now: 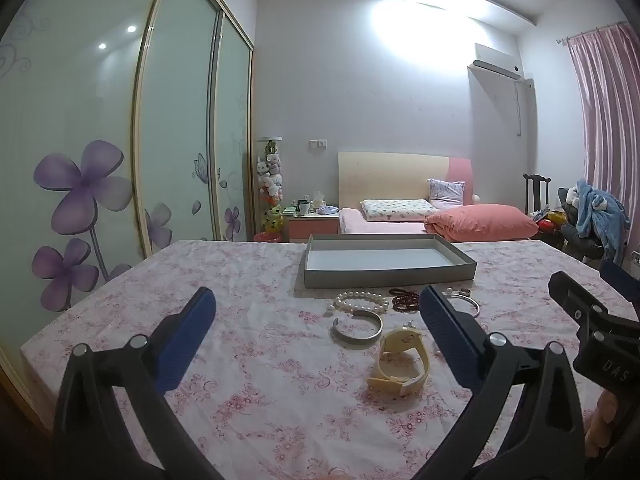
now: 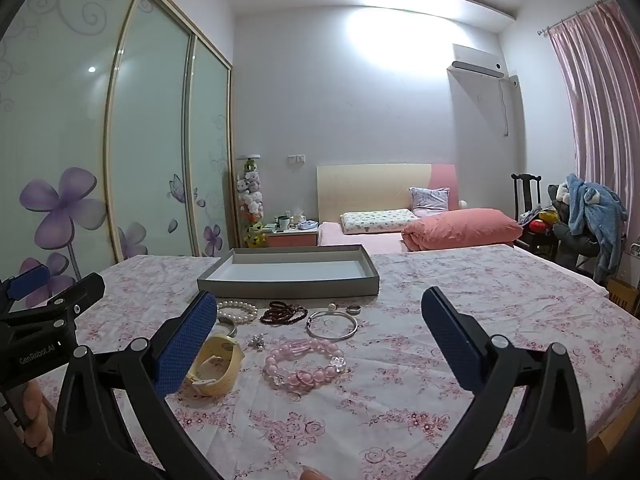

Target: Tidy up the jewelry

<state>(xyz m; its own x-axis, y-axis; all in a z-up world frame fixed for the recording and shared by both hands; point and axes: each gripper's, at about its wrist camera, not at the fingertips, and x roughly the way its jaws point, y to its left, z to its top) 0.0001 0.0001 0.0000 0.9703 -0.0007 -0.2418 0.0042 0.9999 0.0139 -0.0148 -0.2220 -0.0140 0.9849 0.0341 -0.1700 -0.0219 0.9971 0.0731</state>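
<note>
Jewelry lies on the floral tablecloth [image 1: 240, 320] in front of an empty grey tray [image 1: 384, 274] [image 2: 288, 286]. I see a pearl bracelet [image 1: 362, 300] [image 2: 238, 310], dark red beads [image 1: 404, 300] [image 2: 284, 312], a silver cuff [image 1: 357, 328], a cream watch [image 1: 400, 360] [image 2: 216, 364], a thin silver bangle [image 2: 332, 324], a pink bead bracelet [image 2: 306, 364] and a small ring [image 2: 354, 309]. My left gripper [image 1: 316, 296] hovers open before the cuff and watch. My right gripper [image 2: 319, 296] is open too, with the pink bracelet lying below its gap. Nothing is held.
The table's far edge runs just behind the tray, with a bed [image 1: 440, 216] beyond it. Sliding wardrobe doors [image 1: 120, 140] with purple flowers stand at the left. A chair piled with clothes [image 2: 580, 216] is at the right. A hand [image 2: 36, 416] grips the left tool.
</note>
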